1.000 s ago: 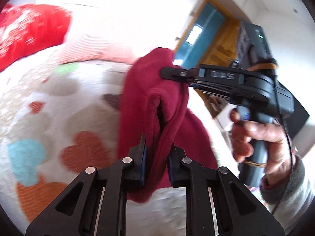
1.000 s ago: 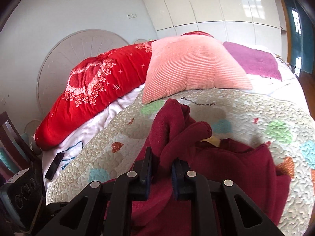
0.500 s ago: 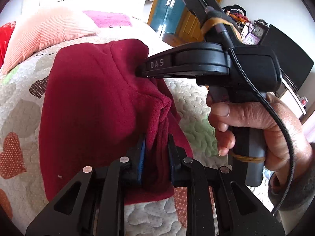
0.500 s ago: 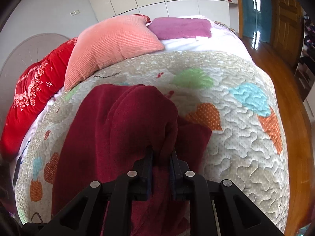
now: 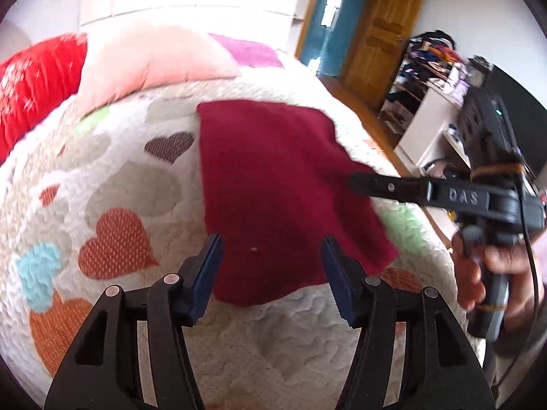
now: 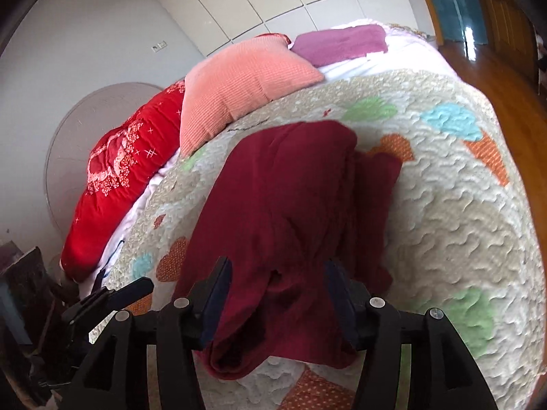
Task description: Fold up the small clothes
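Observation:
A dark red garment [image 5: 273,184] lies folded over on the heart-patterned quilt [image 5: 130,184]. My left gripper [image 5: 273,273] is open just above its near edge, holding nothing. The right gripper [image 5: 355,181] shows in the left wrist view at the garment's right edge. In the right wrist view the garment [image 6: 283,212] lies in front of my right gripper [image 6: 277,294], which is open with its jaws wide on either side of the near folds. The quilt [image 6: 451,205] spreads to the right.
A salmon pillow [image 6: 239,85], a red blanket [image 6: 126,177] and a purple cloth [image 6: 338,44] lie at the head of the bed. The bed edge drops to a wooden floor [image 6: 506,54] on the right. Shelves and a door [image 5: 386,24] stand beyond.
Both grippers have opened and let go of the red garment, which now lies folded on the quilt. Both have drawn back a little from it.

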Demonstrator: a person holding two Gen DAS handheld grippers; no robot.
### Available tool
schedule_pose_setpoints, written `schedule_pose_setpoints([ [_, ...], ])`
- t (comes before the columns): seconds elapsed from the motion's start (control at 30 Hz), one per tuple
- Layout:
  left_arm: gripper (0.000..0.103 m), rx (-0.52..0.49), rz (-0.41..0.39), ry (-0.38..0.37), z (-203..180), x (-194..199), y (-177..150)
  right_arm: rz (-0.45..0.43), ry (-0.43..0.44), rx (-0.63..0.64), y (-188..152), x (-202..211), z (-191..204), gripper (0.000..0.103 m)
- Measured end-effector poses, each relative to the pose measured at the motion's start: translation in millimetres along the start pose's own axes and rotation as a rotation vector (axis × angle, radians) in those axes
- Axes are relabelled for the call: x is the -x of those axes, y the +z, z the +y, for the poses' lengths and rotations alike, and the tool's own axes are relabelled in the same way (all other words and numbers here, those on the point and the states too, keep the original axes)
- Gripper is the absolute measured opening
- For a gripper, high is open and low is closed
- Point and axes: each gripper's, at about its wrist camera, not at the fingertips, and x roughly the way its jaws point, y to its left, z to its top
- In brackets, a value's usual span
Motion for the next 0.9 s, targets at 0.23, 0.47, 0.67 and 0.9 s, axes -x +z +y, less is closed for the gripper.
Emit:
schedule_pose_setpoints([
  [0.23, 0.059, 0.016, 0.072, 0.013, 3, -36, -12, -0.042, -0.303, 0.231, -5, -2, 11, 0.011],
  [0.47, 0.059, -0.023, 0.072, 0.059, -10, -33, -17, -0.027, -0.178, 0.064, -11, 8, -18, 0.014],
  [0.67, 0.059, -0.005, -0.030, 0.126, -4, -19, -1, -0.181, -0.165, 0.148, 2, 44, 13, 0.029],
  [0.9, 0.059, -0.008, -0.002, 0.169, -8, -51, 13, -0.089, -0.263, 0.259, 25, -22, 19, 0.029],
])
